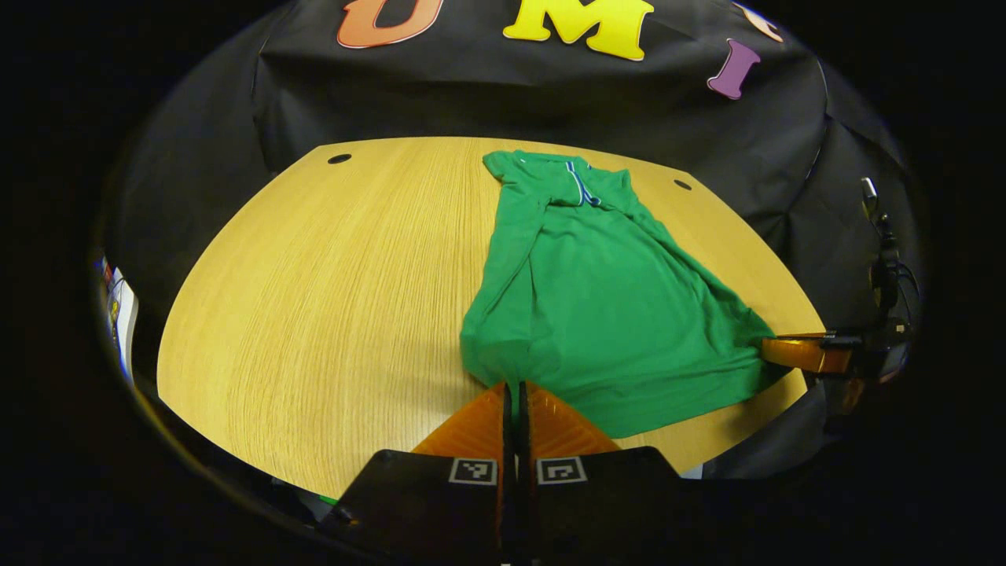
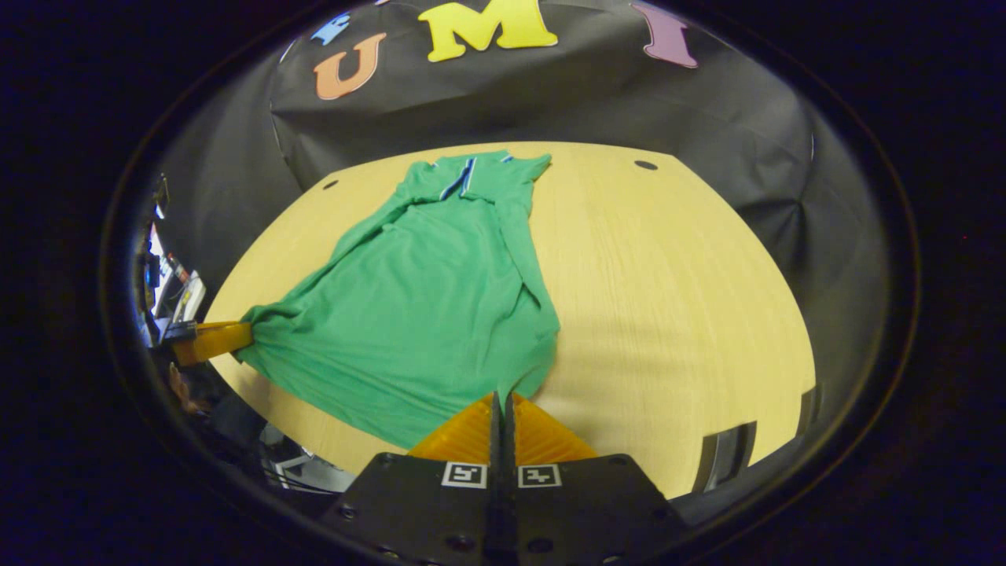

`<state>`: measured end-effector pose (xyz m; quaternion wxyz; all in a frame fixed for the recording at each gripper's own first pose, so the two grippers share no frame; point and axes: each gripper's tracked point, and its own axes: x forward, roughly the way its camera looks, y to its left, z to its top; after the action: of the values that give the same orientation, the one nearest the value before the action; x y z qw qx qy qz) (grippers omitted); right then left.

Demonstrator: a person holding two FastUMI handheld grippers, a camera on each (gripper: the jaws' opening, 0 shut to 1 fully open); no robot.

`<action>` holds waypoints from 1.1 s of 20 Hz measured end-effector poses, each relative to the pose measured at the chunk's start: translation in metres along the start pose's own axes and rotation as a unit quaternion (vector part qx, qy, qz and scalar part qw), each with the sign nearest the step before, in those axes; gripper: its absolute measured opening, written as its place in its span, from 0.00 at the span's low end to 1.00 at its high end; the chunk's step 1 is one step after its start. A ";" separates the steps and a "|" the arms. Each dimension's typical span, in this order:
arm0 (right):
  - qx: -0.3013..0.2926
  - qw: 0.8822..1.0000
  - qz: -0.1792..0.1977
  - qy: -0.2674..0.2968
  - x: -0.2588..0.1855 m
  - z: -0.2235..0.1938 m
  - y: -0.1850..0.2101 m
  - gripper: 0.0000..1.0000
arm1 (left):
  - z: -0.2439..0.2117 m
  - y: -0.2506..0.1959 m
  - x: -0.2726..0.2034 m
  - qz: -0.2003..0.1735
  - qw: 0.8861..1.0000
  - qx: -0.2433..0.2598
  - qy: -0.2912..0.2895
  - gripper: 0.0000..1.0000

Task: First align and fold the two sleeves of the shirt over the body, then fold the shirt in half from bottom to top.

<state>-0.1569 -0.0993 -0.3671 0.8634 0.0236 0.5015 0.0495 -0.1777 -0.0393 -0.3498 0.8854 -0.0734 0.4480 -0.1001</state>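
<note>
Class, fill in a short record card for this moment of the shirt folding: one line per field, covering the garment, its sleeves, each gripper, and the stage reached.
Garment: green shirt, collar at the far end of the wooden table
Sleeves: already folded in over the body
Left gripper: shut on the shirt's bottom hem corner
Right gripper: shut on the other hem corner
Stage: bottom-to-top fold not yet made

green shirt (image 2: 424, 306): flat on wooden tabletop (image 2: 676, 314), collar far | right gripper (image 2: 503, 395): fingers pinching near hem corner | left gripper (image 2: 236, 336): pinching opposite hem corner
</note>
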 end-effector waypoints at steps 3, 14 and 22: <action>0.006 1.000 0.003 -0.023 -0.007 0.028 -0.003 0.00 | 0.028 -0.004 -0.003 -0.009 1.000 0.004 -0.024 0.06; 0.019 0.992 0.010 -0.122 -0.032 0.159 -0.021 0.01 | 0.160 -0.023 -0.006 -0.025 0.993 0.019 -0.117 0.06; 0.010 0.986 0.030 -0.166 -0.024 0.246 -0.021 0.00 | 0.240 -0.028 0.011 -0.028 0.986 0.022 -0.161 0.06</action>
<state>0.0465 -0.1204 -0.2265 0.9324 0.0553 0.3511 0.0654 0.0200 -0.0594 -0.2112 0.9442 -0.0817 0.2949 -0.1220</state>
